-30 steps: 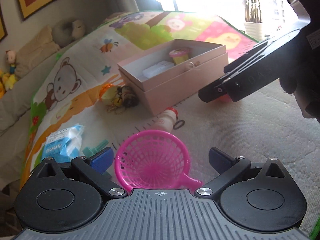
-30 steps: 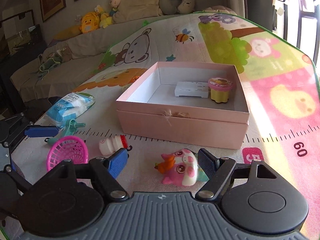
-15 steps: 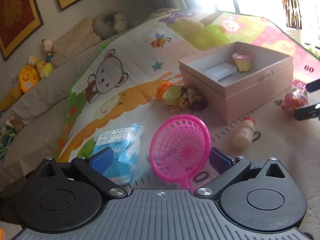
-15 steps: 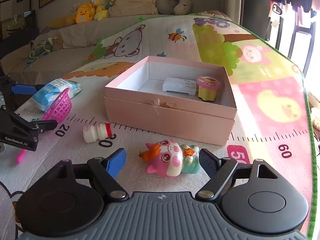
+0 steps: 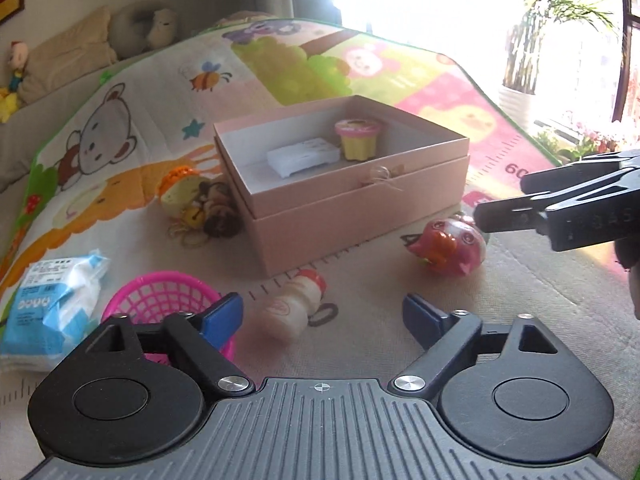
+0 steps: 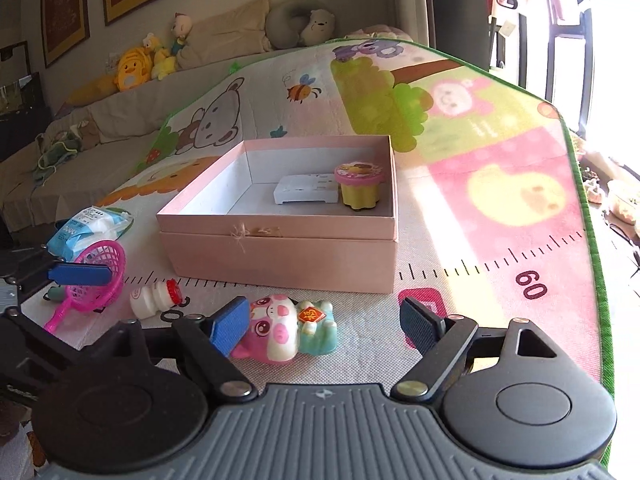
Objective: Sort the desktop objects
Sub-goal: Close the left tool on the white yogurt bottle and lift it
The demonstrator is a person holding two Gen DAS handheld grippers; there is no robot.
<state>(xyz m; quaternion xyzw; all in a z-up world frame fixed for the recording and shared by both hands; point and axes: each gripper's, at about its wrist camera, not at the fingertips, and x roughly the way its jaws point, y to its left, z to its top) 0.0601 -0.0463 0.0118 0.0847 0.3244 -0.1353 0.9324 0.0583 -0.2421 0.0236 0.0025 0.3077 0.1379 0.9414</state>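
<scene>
An open pink box [image 5: 400, 192] [image 6: 280, 256] sits mid-mat and holds a white tray-like piece [image 5: 302, 156] and a yellow cup with a pink lid [image 5: 357, 140]. My left gripper [image 5: 322, 316] is open, just behind a small lying yogurt bottle [image 5: 294, 308] [image 6: 154, 298]. A pink net scoop [image 5: 156, 300] [image 6: 96, 276] lies at its left finger. My right gripper [image 6: 324, 320] is open over a pink pig figurine [image 6: 288, 328] [image 5: 448, 246].
A blue-white tissue pack [image 5: 52, 304] [image 6: 88, 226] lies at the left. A yellow toy with hair ties [image 5: 196, 208] sits against the box's left side. Plush toys line the sofa back [image 6: 160, 60]. The mat's green edge [image 6: 592, 240] runs down the right.
The left gripper has let go of the pink net scoop, which now lies on the mat at its left finger, and has swung toward the bottle. The right gripper has moved closer over the pig figurine.
</scene>
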